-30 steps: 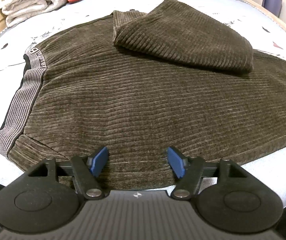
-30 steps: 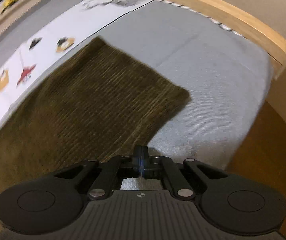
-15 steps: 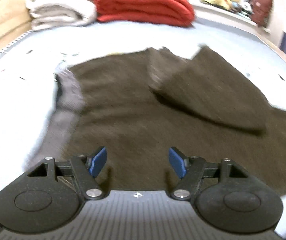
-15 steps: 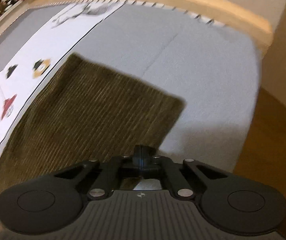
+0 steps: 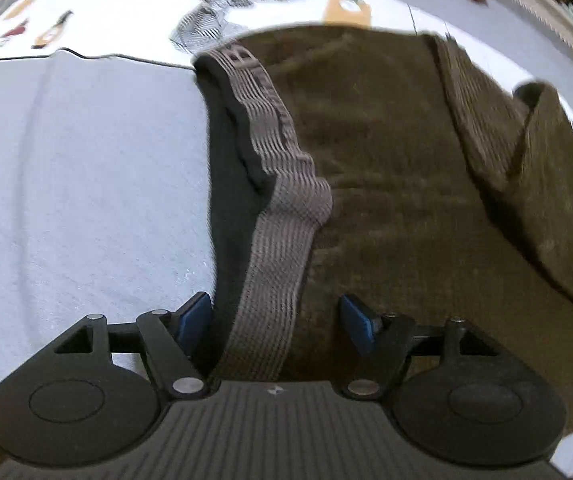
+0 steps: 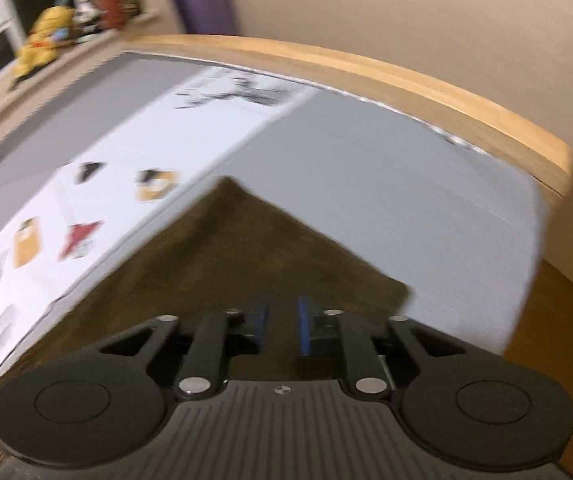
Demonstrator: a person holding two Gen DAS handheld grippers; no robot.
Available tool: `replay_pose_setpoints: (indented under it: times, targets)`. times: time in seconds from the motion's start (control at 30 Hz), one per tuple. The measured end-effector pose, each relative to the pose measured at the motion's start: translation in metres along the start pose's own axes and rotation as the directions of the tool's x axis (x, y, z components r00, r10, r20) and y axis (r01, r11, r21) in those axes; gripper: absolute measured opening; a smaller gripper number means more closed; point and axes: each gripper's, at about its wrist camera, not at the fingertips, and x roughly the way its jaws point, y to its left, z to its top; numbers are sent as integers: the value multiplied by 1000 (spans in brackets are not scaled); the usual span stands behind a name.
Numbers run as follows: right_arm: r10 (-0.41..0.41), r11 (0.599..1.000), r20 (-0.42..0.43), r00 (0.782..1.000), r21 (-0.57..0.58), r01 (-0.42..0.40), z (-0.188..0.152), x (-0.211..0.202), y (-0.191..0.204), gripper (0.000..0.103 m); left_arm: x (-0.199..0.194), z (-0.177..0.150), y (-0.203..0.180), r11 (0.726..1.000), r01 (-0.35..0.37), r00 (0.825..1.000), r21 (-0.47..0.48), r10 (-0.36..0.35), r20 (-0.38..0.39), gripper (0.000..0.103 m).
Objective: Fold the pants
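I see a printed bedsheet (image 6: 98, 184), a wooden bed frame (image 6: 406, 76), a purple mat (image 6: 204, 2), and a yellow plush toy (image 6: 44, 34).

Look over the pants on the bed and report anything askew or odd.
The grey waistband is rumpled: it bulges partway along, and the dark inner lining is exposed beside it. One leg lies folded back at an angle across the pants. Nothing looks torn or spilled.

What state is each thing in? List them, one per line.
pants: spread flat on bed, one leg folded over
waistband: rumpled, lies between open jaws
left gripper: open, holding nothing
right gripper: jaws opening, nothing pinched
bed: covered by sheet
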Motion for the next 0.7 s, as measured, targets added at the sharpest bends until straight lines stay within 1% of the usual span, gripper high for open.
replay_pose_setpoints:
  times: [0.03, 0.07, 0.1, 0.13, 0.2, 0.23, 0.3, 0.33, 0.4, 0.43, 0.47, 0.5, 0.53, 0.57, 0.6, 0.63, 0.67, 0.7]
  targets:
    - [15, 1000, 2, 1000, -20, -15, 2, 0, 8, 29, 1, 0, 0, 1000, -7, 1000, 11, 7, 1, 67]
    - [24, 999, 4, 1000, -39, -24, 3, -1, 16, 29, 0, -1, -2, 999, -26, 1000, 24, 26, 1, 49]
    - [30, 998, 6, 1000, -55, -30, 4, -2, 24, 29, -2, -3, -2, 998, -61, 998, 29, 61, 7, 42]
    - [38, 997, 4, 999, -68, -38, 4, -3, 32, 29, -5, -4, 0, 998, -60, 998, 18, 59, 19, 23]
    - [54, 996, 2, 999, -77, -54, 6, -3, 47, 29, -14, -8, 5, 997, -77, 995, -17, 78, 54, 18]
    - [67, 995, 2, 998, -77, -66, 6, -3, 55, 29, -17, -8, 5, 995, -98, 993, -37, 100, 69, 15]
    - [91, 993, 1, 996, -77, -90, 5, -7, 70, 30, -23, -11, 6, 988, -145, 985, -53, 149, 85, 14]
    - [102, 992, -1, 995, -78, -101, 5, -8, 78, 30, -22, -11, 3, 986, -160, 983, -40, 163, 80, 15]
    - [125, 989, -7, 992, -83, -125, 1, -12, 96, 30, -19, -9, -6, 984, -181, 981, 0, 180, 77, 19]
    - [141, 986, -11, 990, -91, -142, 0, -13, 105, 30, -19, -9, -8, 983, -183, 979, -1, 182, 93, 24]
    - [156, 982, -14, 988, -102, -156, -1, -14, 114, 30, -24, -10, -9, 984, -180, 975, -6, 179, 132, 29]
    - [169, 979, -18, 986, -113, -170, -2, -15, 123, 30, -31, -12, -9, 987, -162, 969, -10, 161, 185, 34]
    - [184, 974, -23, 983, -126, -186, -3, -15, 134, 30, -37, -15, -10, 990, -142, 963, -11, 140, 232, 41]
    - [199, 970, -27, 980, -135, -201, -5, -16, 142, 30, -45, -19, -11, 992, -122, 953, -5, 119, 277, 42]
    - [215, 966, -32, 976, -143, -217, -7, -17, 151, 30, -52, -23, -13, 996, -92, 943, 13, 83, 322, 42]
    - [234, 959, -40, 971, -153, -238, -9, -17, 160, 30, -56, -25, -15, 998, -58, 936, 39, 40, 350, 42]
    - [250, 953, -49, 967, -163, -255, -10, -16, 169, 29, -58, -26, -18, 997, -16, 933, 74, -12, 361, 41]
    - [269, 946, -57, 961, -173, -275, -12, -16, 178, 29, -58, -26, -20, 994, 21, 934, 108, -58, 353, 39]
